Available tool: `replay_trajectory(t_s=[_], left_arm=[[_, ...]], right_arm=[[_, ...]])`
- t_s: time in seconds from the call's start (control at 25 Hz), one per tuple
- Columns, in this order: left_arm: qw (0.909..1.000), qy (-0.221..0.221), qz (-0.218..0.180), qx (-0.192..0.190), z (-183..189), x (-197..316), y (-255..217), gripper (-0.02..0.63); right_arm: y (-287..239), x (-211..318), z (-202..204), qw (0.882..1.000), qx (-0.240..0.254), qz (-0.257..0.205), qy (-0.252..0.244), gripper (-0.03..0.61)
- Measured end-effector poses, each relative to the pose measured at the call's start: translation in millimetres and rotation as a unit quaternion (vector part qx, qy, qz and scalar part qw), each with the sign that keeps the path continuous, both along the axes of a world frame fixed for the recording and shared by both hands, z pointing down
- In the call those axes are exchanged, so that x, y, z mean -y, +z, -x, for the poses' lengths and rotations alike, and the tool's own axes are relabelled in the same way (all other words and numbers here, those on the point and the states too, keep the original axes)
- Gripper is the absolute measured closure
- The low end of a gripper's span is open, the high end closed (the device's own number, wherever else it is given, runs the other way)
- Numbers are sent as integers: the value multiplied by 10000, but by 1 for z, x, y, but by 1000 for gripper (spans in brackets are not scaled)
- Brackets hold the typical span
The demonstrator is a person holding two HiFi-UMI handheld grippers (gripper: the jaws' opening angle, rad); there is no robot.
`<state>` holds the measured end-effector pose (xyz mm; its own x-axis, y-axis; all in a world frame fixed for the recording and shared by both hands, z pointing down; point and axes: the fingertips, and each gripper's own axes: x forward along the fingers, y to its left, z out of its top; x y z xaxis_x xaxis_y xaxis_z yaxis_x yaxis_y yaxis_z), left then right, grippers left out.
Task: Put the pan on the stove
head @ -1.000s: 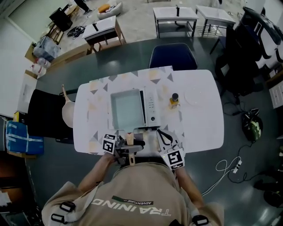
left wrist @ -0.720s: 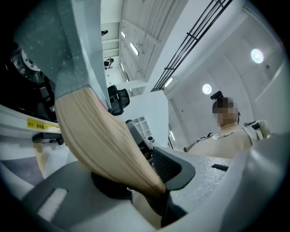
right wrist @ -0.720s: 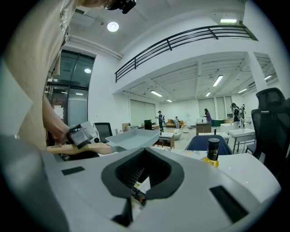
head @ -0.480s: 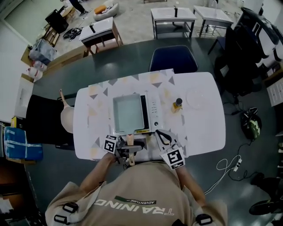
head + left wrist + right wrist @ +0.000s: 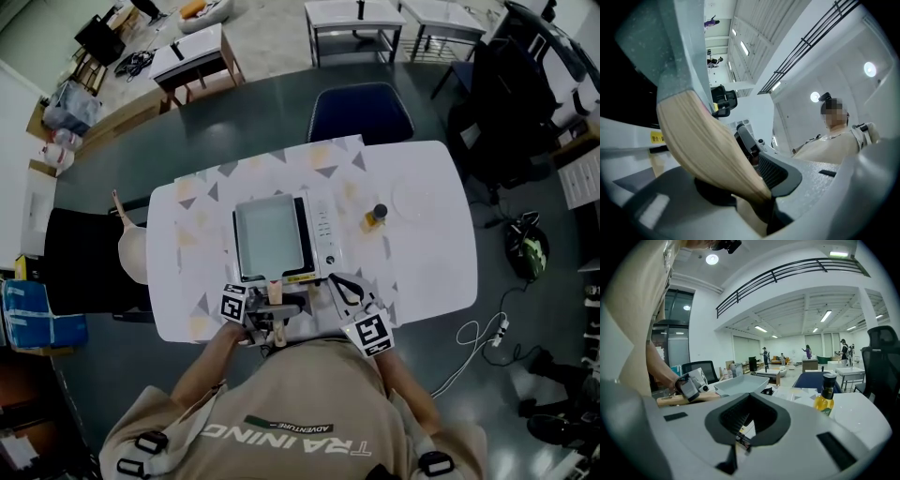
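Empty tongs together, bottle beyond

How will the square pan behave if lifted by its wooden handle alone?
Probably front-heavy: the pan's wide body sits well beyond the wooden handle that the left gripper clamps, so it may droop. The handle looks smooth and rounded, so it could twist in the grip. The pan itself looks rigid and unlikely to flex.

In the left gripper view the pan's wooden handle hides most of the stove, the pan runs off the top edge, and the stove's yellow label is too blurred to read.
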<state>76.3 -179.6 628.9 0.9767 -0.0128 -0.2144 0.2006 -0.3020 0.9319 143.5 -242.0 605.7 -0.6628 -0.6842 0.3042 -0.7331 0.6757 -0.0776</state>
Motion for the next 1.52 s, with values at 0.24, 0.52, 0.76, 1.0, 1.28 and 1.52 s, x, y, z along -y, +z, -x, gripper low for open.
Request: replay_trajectory(t_s=[0.24, 0.52, 0.76, 1.0, 1.28, 1.52], left_arm=[[9999, -25, 74, -66, 5, 2, 5, 479], [9999, 87, 105, 69, 4, -1, 18, 482], [9996, 178, 217, 37, 5, -1, 21, 497], [9995, 223, 233, -8, 4, -2, 21, 499], [9993, 286, 225, -41, 5, -2, 20, 500], [9992, 333, 236, -54, 4, -4, 20, 503]], right_arm=[[-1, 9, 5, 9999, 61, 19, 82, 580], [-2, 15, 6, 9996, 60, 53, 256, 580], [-7, 12, 8, 9995, 3, 55, 323, 580], [-10, 5, 8, 9993, -91, -48, 363, 580], [-16, -4, 8, 9991, -152, -78, 397, 580], [-18, -11, 8, 9991, -123, -90, 404, 580]])
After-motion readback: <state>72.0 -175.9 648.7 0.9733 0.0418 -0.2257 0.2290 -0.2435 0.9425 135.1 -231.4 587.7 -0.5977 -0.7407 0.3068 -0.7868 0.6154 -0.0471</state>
